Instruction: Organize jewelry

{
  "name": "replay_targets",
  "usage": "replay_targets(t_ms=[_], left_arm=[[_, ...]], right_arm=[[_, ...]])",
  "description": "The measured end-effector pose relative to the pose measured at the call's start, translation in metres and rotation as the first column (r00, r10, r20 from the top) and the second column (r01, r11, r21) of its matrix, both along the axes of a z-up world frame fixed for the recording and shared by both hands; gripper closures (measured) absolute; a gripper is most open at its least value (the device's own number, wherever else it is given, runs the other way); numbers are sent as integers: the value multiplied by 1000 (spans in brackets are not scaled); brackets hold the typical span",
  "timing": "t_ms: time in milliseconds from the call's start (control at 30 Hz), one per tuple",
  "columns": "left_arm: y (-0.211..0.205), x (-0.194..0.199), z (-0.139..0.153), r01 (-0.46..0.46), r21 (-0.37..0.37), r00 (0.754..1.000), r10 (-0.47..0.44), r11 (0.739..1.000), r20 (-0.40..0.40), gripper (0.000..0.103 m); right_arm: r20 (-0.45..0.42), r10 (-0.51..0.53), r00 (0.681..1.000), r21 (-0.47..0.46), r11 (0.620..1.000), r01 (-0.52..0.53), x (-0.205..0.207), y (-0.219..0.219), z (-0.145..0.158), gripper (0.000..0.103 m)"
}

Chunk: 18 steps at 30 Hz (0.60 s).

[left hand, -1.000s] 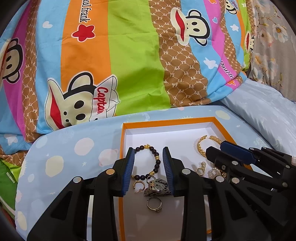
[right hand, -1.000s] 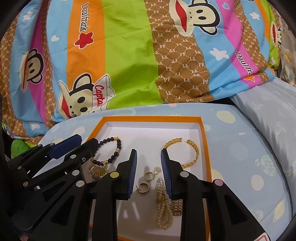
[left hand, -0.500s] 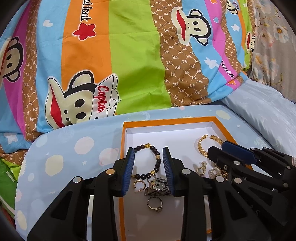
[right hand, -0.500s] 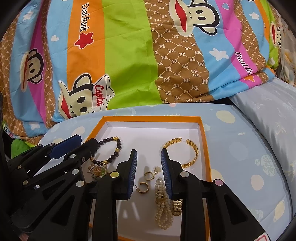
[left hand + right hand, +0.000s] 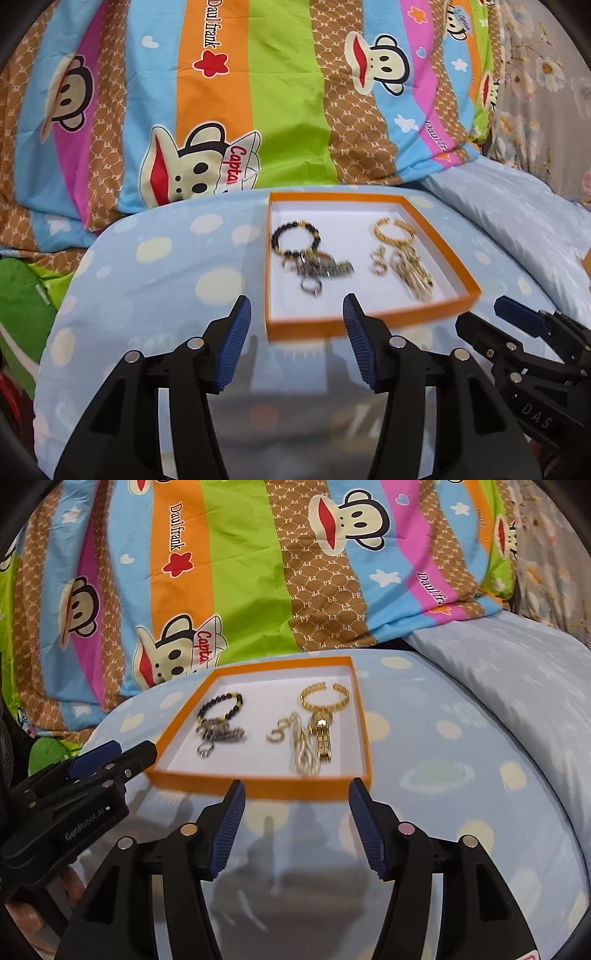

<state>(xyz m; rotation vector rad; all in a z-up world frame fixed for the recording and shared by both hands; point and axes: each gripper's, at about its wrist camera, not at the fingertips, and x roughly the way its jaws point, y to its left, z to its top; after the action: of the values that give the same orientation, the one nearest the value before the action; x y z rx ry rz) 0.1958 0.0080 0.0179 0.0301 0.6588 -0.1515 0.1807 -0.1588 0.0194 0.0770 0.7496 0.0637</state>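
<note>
An orange-rimmed white tray (image 5: 369, 326) (image 5: 258, 788) lies on a light blue spotted cushion. In it lie a dark bead bracelet (image 5: 295, 236) (image 5: 219, 707), a silver watch (image 5: 325, 267) (image 5: 221, 734), a ring (image 5: 310, 288), a gold bangle (image 5: 393, 232) (image 5: 325, 699), gold earrings (image 5: 277, 734), a pearl strand (image 5: 304, 755) and a gold watch (image 5: 323, 738). My left gripper (image 5: 297, 314) hovers short of the tray's near rim, jaws opening with nothing between them. My right gripper (image 5: 297, 797) is likewise in front of the rim, jaws opening and empty.
A striped cartoon-monkey quilt (image 5: 280, 92) rises behind the tray. A pale blue pillow (image 5: 517, 221) lies to the right, green fabric (image 5: 22, 295) to the left. The spotted cushion (image 5: 461, 775) extends around the tray. A hand (image 5: 22, 915) shows at the lower left of the right wrist view.
Both grippers have pulled back from over the tray to in front of its near rim, and both jaws have widened. The jewelry stays in the tray.
</note>
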Motion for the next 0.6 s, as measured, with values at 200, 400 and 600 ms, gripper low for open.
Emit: replay_targets(t_ms=[200, 400, 600], left_arm=[[-5, -39, -12, 4, 1, 999, -4, 1000, -32, 47], [-1, -55, -16, -33, -14, 998, 32, 999, -48, 46], [-1, -55, -17, -49, -2, 998, 49, 999, -51, 46]], right_arm=[[-6, -19, 1000, -23, 1000, 19, -39, 5, -6, 36], [-22, -34, 999, -9, 999, 34, -52, 5, -10, 36], [-20, -38, 999, -35, 999, 38, -53, 9, -11, 36]])
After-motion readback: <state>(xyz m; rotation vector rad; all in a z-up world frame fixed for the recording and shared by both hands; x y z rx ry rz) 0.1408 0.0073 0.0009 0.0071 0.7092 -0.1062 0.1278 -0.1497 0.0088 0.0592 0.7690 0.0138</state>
